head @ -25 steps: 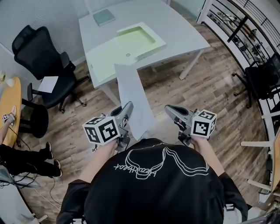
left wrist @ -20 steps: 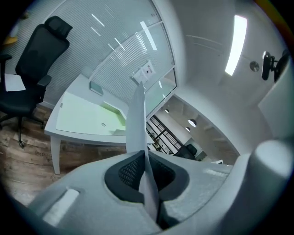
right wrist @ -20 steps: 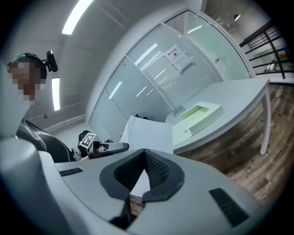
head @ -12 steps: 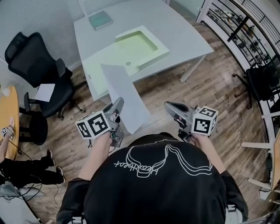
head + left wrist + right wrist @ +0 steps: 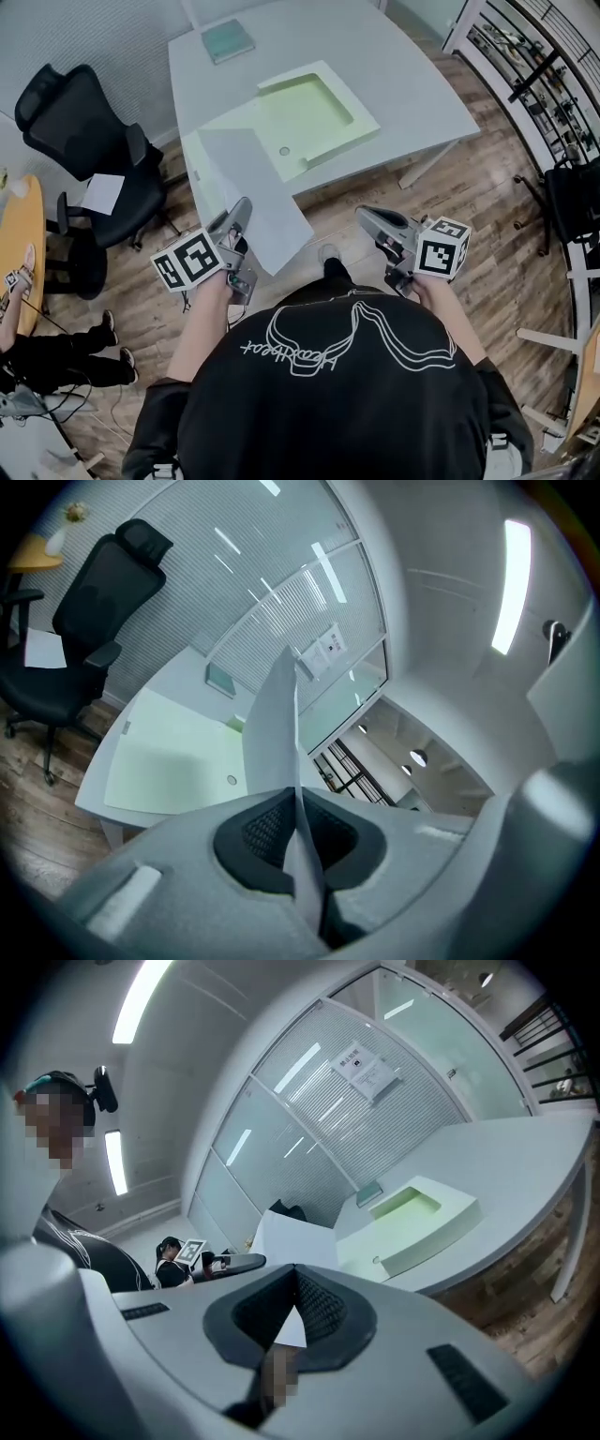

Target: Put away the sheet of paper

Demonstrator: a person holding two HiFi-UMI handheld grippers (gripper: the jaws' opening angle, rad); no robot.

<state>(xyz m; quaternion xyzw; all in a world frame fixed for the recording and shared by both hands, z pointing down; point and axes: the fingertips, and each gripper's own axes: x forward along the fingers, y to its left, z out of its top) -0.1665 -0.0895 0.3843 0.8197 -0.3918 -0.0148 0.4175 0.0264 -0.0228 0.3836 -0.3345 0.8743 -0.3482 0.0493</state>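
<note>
- At the far left, an orange round table point(image 5: 21, 234) is seen, and the legs of a seated person point(image 5: 56, 342) below it.
- A black office chair point(image 5: 75, 112) is stood on the wooden floor point(image 5: 441, 206), left of the tabletop point(image 5: 394, 66); a loose white page point(image 5: 101, 193) lies on its seat.
- The left gripper point(image 5: 242, 208) is held low in front of the person, pointing towards the tabletop's near left corner.
- Its fingers point(image 5: 262, 832) are clenched on the sheet of paper point(image 5: 246, 187), which is pinched by its near edge.
- From that grip the sheet is carried in the air, reaching up and away over the tabletop's near left corner; whether it touches the tabletop cannot be told.
- A pale green tray point(image 5: 367, 120) is laid on the tabletop, just right of the sheet.
- A small greenish pad point(image 5: 228, 40) lies at the tabletop's far left corner, well apart from the tray.
- The right gripper point(image 5: 366, 216) is held over the floor, well apart from the sheet.
- Its fingers point(image 5: 323, 1312) are drawn together at the tips, with nothing grasped.
- A shelving rack point(image 5: 534, 66) is seen at the far right.
</note>
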